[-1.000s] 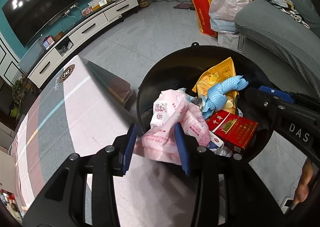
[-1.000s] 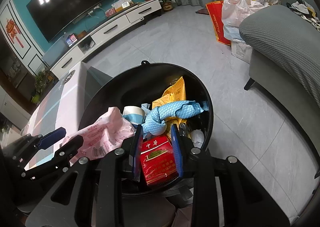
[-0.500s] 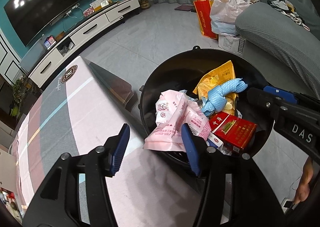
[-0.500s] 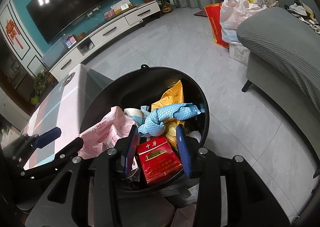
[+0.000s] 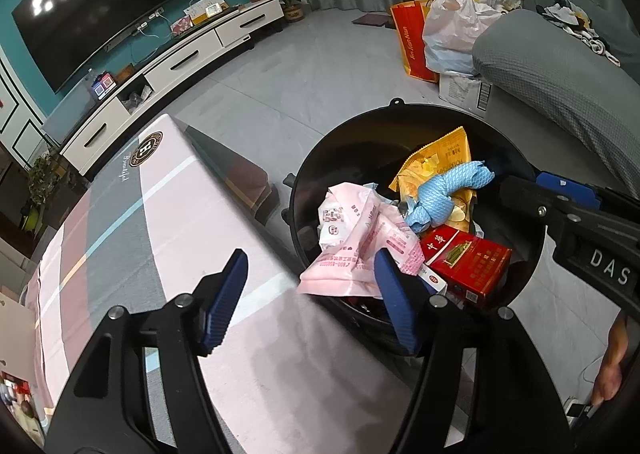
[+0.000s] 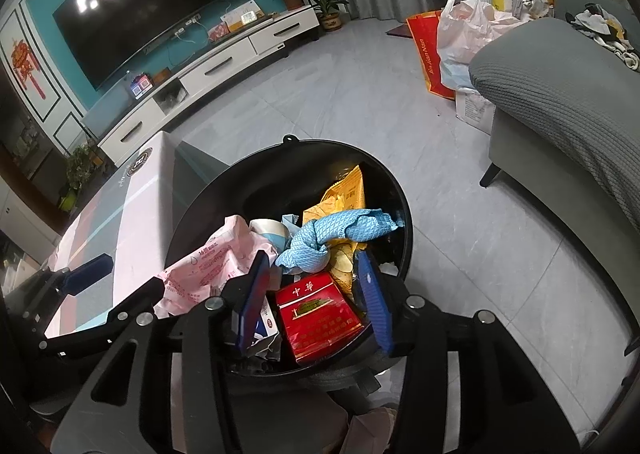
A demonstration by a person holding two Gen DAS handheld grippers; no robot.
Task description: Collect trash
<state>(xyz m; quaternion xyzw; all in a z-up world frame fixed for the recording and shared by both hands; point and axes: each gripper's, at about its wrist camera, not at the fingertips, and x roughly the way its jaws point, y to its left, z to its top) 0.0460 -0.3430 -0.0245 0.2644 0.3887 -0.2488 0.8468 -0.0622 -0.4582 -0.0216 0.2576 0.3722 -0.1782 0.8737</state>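
A round black trash bin (image 5: 528, 278) (image 6: 224, 190) stands on the floor beside the table. In it lie a pink plastic wrapper (image 5: 360, 250) (image 6: 204, 266), a red cigarette box (image 5: 468, 262) (image 6: 320, 314), a knotted blue cloth (image 5: 448, 194) (image 6: 320, 238) and a yellow snack bag (image 5: 440, 154) (image 6: 348, 190). My left gripper (image 5: 312, 294) is open and empty, just short of the pink wrapper. My right gripper (image 6: 312, 294) is open, its fingers either side of the red box without touching it.
A table with a pink and grey cloth (image 5: 132, 222) lies left of the bin. A grey sofa (image 6: 568, 102) stands to the right. Shopping bags (image 5: 440, 30) sit on the floor beyond, with a TV cabinet (image 6: 216, 70) along the far wall.
Both grippers opened: the left let go of the pink wrapper and the right let go of the red box. Both items now rest in the bin, and both grippers drew back slightly.
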